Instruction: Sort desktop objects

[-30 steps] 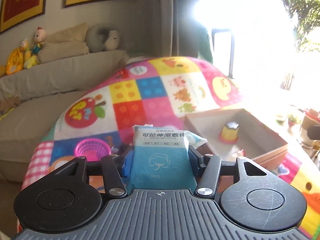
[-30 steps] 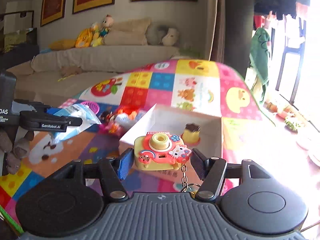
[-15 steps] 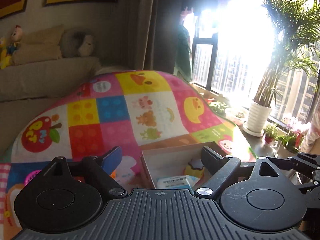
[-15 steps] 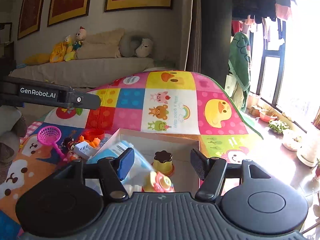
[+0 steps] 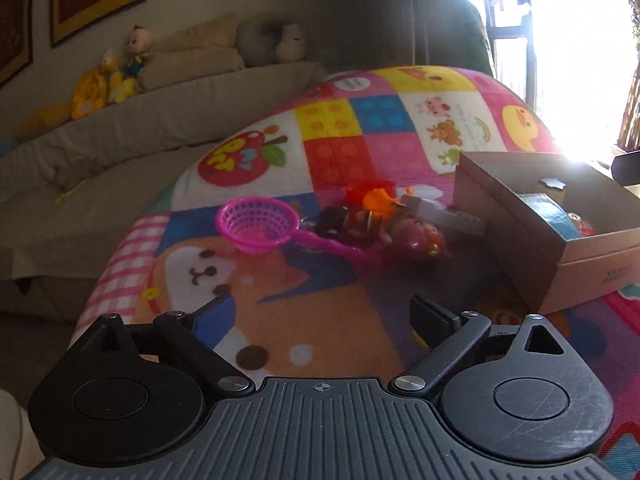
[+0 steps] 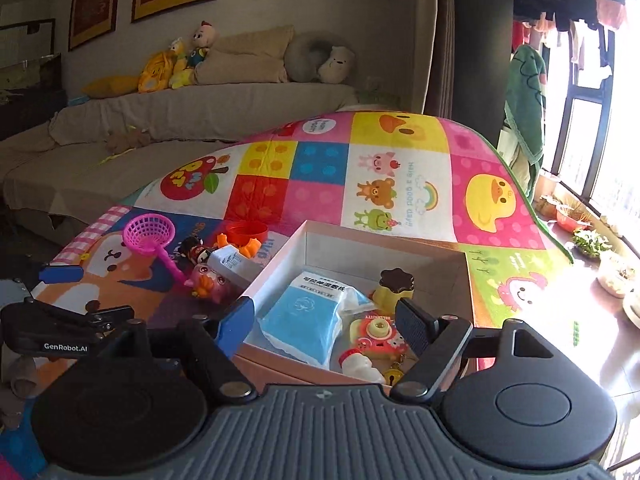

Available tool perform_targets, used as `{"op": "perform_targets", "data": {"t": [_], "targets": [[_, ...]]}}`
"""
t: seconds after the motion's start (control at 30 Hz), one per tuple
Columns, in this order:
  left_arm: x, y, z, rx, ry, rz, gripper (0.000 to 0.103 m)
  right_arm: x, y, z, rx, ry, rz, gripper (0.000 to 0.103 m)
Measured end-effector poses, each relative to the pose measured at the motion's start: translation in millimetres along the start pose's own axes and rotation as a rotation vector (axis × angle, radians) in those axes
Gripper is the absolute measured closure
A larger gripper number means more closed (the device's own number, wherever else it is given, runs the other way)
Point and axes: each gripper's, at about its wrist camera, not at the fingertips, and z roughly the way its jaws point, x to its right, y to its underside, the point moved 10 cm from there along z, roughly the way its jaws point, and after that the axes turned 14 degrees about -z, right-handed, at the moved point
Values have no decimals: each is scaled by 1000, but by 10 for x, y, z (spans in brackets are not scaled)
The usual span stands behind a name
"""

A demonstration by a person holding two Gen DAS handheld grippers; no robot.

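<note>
Now that the wipes packet (image 6: 310, 314) and toy camera (image 6: 374, 338) are lying in the box (image 6: 384, 248), released a second ago, both the left gripper (image 5: 320, 312) and right gripper (image 6: 326, 322) are gaping wide and empty, freeing them for the toy pile (image 5: 376, 220).

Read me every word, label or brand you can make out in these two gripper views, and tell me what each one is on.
"GenRobot.AI": on the left gripper, seen in the right wrist view.
"Have a good day!": on the play mat, beside the rainbow.
"PET": on the mat's red apple.
Chinese heading on the blue wipes packet in the box: too small.
Print on the white carton, toy camera lettering: blurred.
</note>
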Motion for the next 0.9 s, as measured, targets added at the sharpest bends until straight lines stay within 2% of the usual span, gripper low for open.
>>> {"op": "perform_targets", "data": {"t": [0.1,0.17,0.27,0.43,0.6,0.7,0.77,0.83,0.9], "targets": [[-249,60,62,-22,-15,-109,6,-250,-277,237,-27,-105,15,23],[-345,92,101,-49,5,-178,6,-419,-441,424,-49,-158,12,23],[-417,76,66,-35,38,-236,3,-665,-589,806,-106,-194,-20,23],[-414,66,10,-17,73,-262,2,-912,-591,1481,-229,-205,-60,23],[-340,123,-7,-65,115,-250,1,-1054,-369,1929,-337,-124,-234,23],[-232,224,-23,-128,170,-219,1,-1040,-287,1989,-376,-98,-252,34],[-142,267,-65,-129,190,-177,0,-1040,-291,1958,-371,-90,-271,40],[-58,294,-119,-117,205,-133,0,-1061,-312,1872,-371,-79,-296,54],[31,337,-169,-114,227,-87,0,-1145,-325,1714,-384,-129,-294,60]]}}
